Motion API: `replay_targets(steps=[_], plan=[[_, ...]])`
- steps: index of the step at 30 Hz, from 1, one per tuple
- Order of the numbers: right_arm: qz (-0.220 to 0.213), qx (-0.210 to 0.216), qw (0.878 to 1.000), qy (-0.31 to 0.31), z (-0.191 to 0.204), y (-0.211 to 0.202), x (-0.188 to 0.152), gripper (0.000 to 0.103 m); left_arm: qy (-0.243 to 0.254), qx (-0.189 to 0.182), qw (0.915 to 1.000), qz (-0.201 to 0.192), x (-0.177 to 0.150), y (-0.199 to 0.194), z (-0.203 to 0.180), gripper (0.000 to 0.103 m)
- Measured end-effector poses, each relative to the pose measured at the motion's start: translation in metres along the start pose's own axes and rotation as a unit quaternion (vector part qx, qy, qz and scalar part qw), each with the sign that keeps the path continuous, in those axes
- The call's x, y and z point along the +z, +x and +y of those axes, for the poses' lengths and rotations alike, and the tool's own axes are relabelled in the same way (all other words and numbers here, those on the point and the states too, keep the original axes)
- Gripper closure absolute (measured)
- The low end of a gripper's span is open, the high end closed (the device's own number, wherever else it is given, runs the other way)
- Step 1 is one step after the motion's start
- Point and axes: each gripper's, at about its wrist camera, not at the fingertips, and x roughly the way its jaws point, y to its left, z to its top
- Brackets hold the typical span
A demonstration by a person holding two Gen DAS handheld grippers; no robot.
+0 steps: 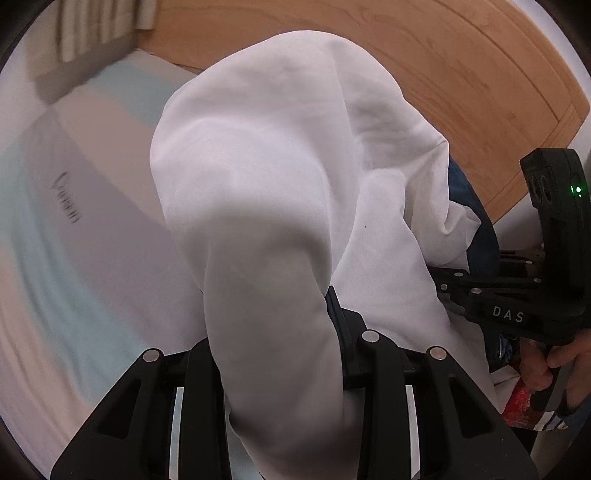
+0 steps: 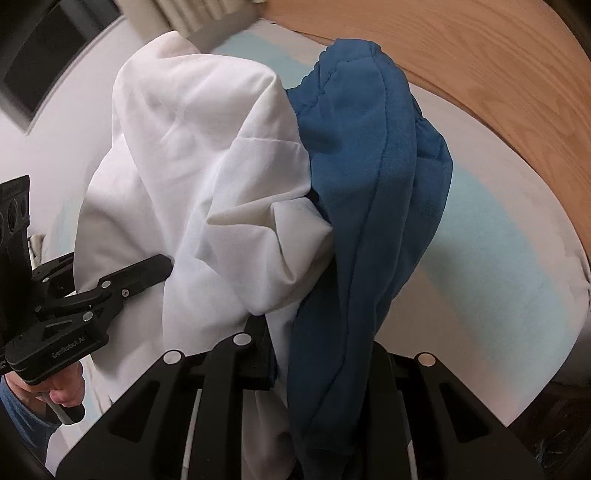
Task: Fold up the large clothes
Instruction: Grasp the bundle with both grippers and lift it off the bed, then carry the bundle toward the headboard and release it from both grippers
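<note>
A large white garment (image 1: 258, 177) hangs bunched over my left gripper (image 1: 284, 317), whose jaws are shut on it. Only one dark finger (image 1: 338, 310) shows beside the cloth. In the right wrist view the same white cloth (image 2: 192, 155) hangs next to a blue padded part (image 2: 373, 177), and my right gripper (image 2: 295, 336) is shut on that bundle with its tips buried in fabric. The right gripper (image 1: 458, 284) also shows at the right of the left wrist view, reaching into the cloth. At the left of the right wrist view, the left gripper (image 2: 155, 267) does the same.
Below lies a bed with a pale blue, pink and white striped sheet (image 1: 92, 229). A wooden surface (image 1: 461, 74) curves along the far side. A person's hand (image 1: 554, 362) grips the right handle. Pleated curtains (image 2: 192, 14) and a dark panel (image 2: 44, 62) stand behind.
</note>
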Motion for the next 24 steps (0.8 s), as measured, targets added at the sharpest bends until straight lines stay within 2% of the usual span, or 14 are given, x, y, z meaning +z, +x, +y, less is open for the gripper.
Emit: replay_targets(steps=[6,11,12,15,19,21,24], plan=[[0.018,-0.01,0.999,0.03,-0.031,0.04,0.007,0.087,0.005,-0.037,0.9988,0.033,0.036,0.066,0.012,0.072],[0.036,-0.007,0.998,0.051,-0.035,0.076,-0.009,0.087,0.015,-0.044,0.997,0.061,0.036,0.106,0.021,0.072],[0.036,-0.008,0.998,0.05,-0.029,0.081,-0.007,0.087,0.015,-0.044,0.9969,0.063,0.026,0.109,0.014,0.071],[0.034,0.0,0.998,0.054,-0.021,0.095,-0.007,0.087,0.004,-0.05,0.9965,0.067,0.019,0.117,0.029,0.07],[0.033,0.009,0.998,0.053,-0.014,0.103,-0.01,0.084,-0.005,-0.048,0.9965,0.068,0.025,0.129,0.042,0.066],[0.032,0.008,0.999,0.044,-0.008,0.108,-0.012,0.08,-0.007,-0.043,0.997,0.064,0.02,0.123,0.042,0.064],[0.027,0.003,0.999,0.036,-0.021,0.104,-0.008,0.07,-0.015,-0.027,0.998,0.056,0.009,0.117,0.037,0.052]])
